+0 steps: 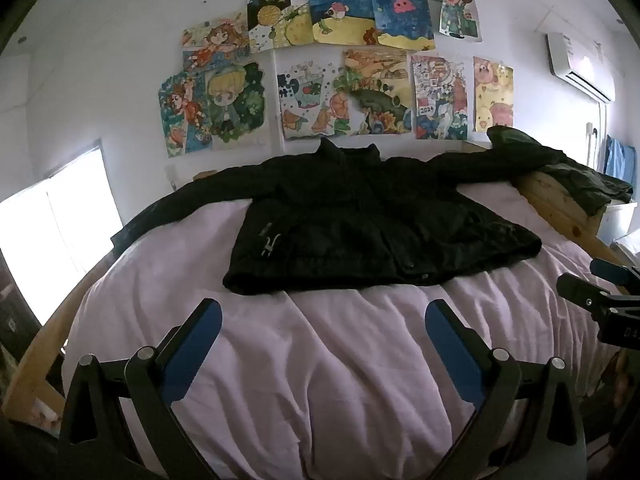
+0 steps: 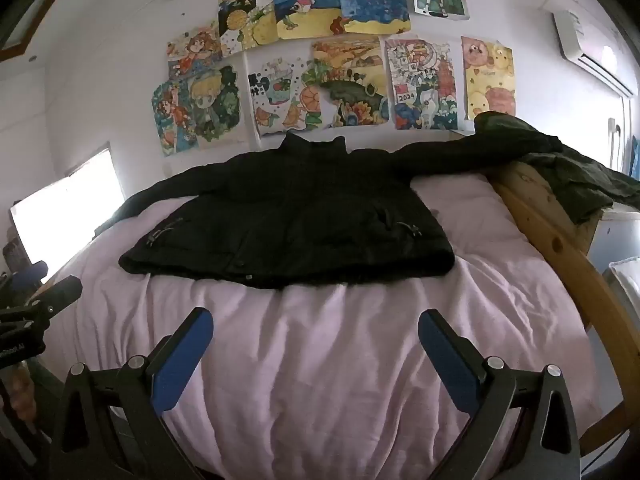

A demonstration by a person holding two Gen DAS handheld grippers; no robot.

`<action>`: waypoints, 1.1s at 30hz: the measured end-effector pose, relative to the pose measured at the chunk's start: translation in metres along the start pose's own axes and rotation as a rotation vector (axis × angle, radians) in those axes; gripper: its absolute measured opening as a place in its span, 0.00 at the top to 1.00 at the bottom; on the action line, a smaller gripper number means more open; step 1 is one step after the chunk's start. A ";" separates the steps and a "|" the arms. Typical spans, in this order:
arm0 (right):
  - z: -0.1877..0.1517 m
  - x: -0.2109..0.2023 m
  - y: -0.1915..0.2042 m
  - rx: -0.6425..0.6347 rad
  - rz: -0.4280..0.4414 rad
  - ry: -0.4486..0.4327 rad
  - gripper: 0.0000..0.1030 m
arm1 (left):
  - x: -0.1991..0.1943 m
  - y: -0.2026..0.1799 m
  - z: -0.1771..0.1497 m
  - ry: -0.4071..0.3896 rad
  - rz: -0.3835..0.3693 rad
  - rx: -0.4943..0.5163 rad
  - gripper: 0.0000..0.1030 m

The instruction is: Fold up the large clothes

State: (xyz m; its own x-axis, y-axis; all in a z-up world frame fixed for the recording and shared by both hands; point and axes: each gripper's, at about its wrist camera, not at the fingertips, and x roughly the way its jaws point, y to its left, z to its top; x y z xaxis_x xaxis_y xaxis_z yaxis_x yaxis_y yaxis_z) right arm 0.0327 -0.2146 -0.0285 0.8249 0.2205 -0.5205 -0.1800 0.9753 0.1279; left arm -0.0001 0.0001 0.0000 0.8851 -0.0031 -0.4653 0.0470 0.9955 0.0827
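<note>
A black jacket (image 1: 372, 220) lies spread flat on the bed, front up, collar standing toward the wall and hem toward the cameras. Its fabric is dark and slightly puffy, with pale zipper pulls at the pockets and small snaps along the hem. Both sleeves stretch outward: one trails off the bed's left side, the other reaches up over the wooden bed frame (image 2: 556, 236) at the right, where a dark green garment (image 2: 580, 184) is draped. Under the jacket is a wrinkled pale lilac quilt (image 1: 320, 360). The left tongs (image 1: 323, 322) hang above the quilt near the hem, blue pads wide apart, holding nothing. The right tongs (image 2: 316, 330) do likewise. Colourful drawings (image 2: 320, 60) cover the wall behind.
</note>
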 end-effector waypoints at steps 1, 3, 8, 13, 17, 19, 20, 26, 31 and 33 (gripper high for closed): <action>0.000 0.000 0.000 0.000 -0.001 0.000 0.00 | 0.000 0.000 0.000 0.000 -0.001 -0.001 0.03; 0.000 0.000 0.000 -0.001 -0.001 0.001 0.00 | 0.000 0.000 0.000 0.001 0.001 0.002 0.03; -0.001 0.001 -0.001 0.003 -0.003 0.004 0.00 | 0.000 0.000 0.000 0.002 0.002 0.004 0.03; 0.000 0.005 -0.002 0.005 -0.006 0.005 0.00 | 0.000 0.000 0.000 0.001 0.002 0.005 0.03; 0.000 0.004 -0.001 0.008 -0.002 0.006 0.00 | 0.000 0.000 0.000 0.000 0.003 0.006 0.03; -0.001 0.003 -0.002 0.007 -0.003 0.006 0.00 | 0.000 0.000 0.000 0.000 0.002 0.006 0.03; 0.000 0.003 -0.003 0.007 -0.003 0.005 0.00 | 0.000 0.000 0.000 0.001 0.002 0.006 0.03; -0.001 0.001 -0.002 0.005 -0.012 0.010 0.00 | 0.000 0.000 0.000 0.002 0.003 0.006 0.03; -0.001 0.002 -0.001 0.005 -0.013 0.014 0.00 | 0.000 0.000 0.000 0.000 0.004 0.008 0.03; -0.001 0.002 -0.001 0.005 -0.013 0.015 0.00 | 0.000 -0.001 0.000 0.000 0.004 0.009 0.03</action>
State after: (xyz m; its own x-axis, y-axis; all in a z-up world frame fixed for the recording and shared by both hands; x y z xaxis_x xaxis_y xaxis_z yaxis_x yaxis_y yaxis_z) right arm 0.0338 -0.2150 -0.0309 0.8189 0.2084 -0.5347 -0.1671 0.9780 0.1253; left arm -0.0002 -0.0005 0.0001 0.8853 0.0005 -0.4650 0.0478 0.9946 0.0920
